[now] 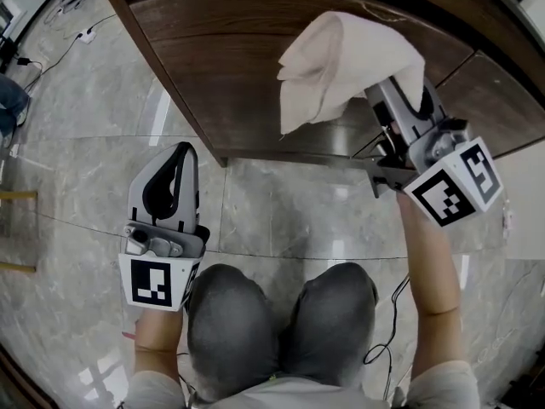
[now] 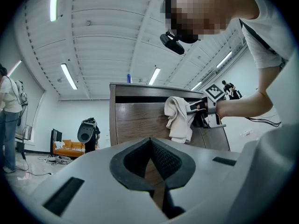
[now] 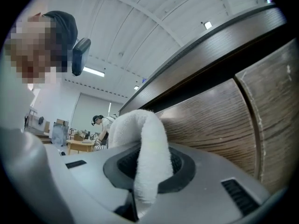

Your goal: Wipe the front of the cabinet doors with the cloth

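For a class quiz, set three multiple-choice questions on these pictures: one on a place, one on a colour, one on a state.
1. Where is the cloth? A on the floor; B in the right gripper; C on the person's knee.
2. The cabinet door is: A white; B dark brown; C blue.
3. The left gripper has its jaws: A together, empty; B wide apart; C clamping cloth.
Answers: B, its jaws pinch the cloth; B, the wood grain shows dark brown; A, its jaws meet with nothing between.
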Demonstrator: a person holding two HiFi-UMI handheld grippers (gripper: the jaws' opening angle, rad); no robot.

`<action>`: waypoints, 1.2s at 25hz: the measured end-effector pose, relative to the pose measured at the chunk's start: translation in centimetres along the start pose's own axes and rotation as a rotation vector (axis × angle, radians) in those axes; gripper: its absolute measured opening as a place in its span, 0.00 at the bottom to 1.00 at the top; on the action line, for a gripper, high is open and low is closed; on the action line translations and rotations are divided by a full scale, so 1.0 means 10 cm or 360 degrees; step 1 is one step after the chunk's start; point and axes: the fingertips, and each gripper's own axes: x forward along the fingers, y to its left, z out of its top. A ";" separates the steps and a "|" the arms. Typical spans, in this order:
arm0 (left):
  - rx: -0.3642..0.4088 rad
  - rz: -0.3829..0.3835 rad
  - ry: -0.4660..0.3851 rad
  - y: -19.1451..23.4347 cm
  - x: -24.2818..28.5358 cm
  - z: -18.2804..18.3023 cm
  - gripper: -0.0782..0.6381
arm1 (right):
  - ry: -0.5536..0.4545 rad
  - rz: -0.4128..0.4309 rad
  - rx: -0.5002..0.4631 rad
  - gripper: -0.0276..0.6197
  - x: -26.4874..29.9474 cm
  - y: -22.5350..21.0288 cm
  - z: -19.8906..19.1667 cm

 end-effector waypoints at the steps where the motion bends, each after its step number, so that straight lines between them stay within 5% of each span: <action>1: 0.0004 0.0000 -0.0001 -0.01 0.00 0.00 0.12 | -0.0002 -0.0013 -0.0019 0.15 -0.02 -0.03 0.02; 20: 0.0038 -0.0024 0.0023 -0.11 -0.02 0.02 0.12 | -0.0005 -0.0357 -0.0184 0.15 -0.87 -0.75 0.24; 30: 0.0054 0.0003 0.0027 0.04 -0.18 -0.01 0.12 | 0.0032 -0.0364 -0.0254 0.15 -1.11 -0.48 0.27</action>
